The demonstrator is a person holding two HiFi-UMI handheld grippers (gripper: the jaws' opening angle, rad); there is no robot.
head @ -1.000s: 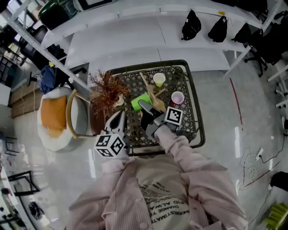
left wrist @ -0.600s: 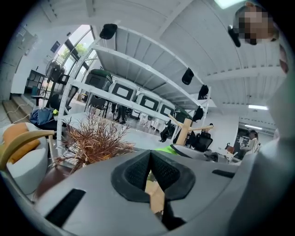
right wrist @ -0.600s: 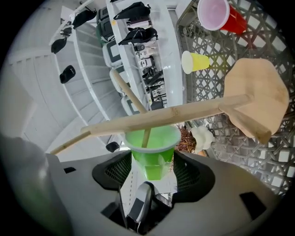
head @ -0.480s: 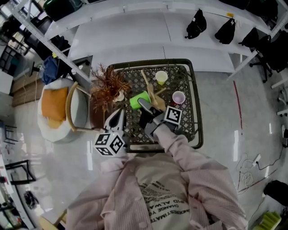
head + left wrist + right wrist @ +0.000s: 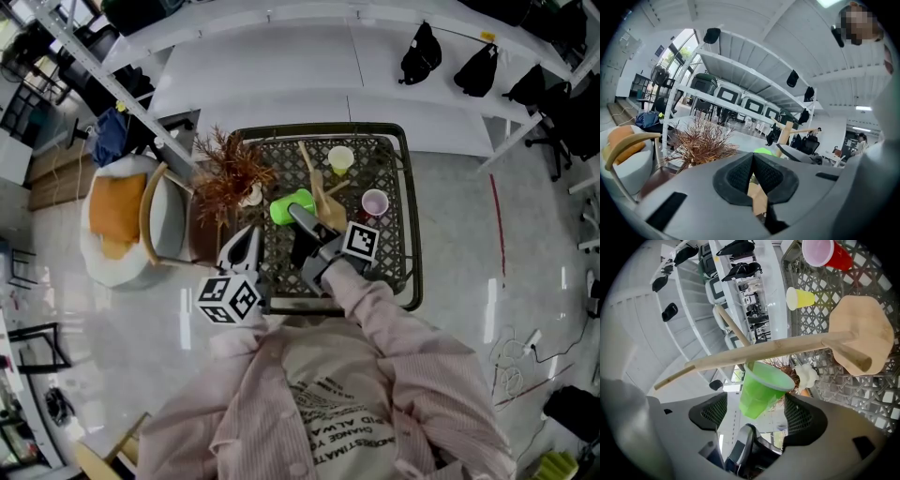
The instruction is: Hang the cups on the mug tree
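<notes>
The right gripper (image 5: 754, 414) has just been opening its jaws, which stand wide apart. The green cup (image 5: 760, 389) is between the pads (image 5: 712, 412) and touches neither. The cup's rim meets a wooden branch (image 5: 787, 348) of the mug tree (image 5: 860, 341), and beyond it a yellow cup (image 5: 800, 298) and a red cup (image 5: 825, 253) sit on the wire table (image 5: 862, 296). The left gripper (image 5: 753, 164) has its jaws pressed together on nothing.

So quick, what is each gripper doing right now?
Left gripper: shut, empty.
Right gripper: open, jaws have just been opening; the green cup sits between them ungripped, under a mug tree branch.
</notes>
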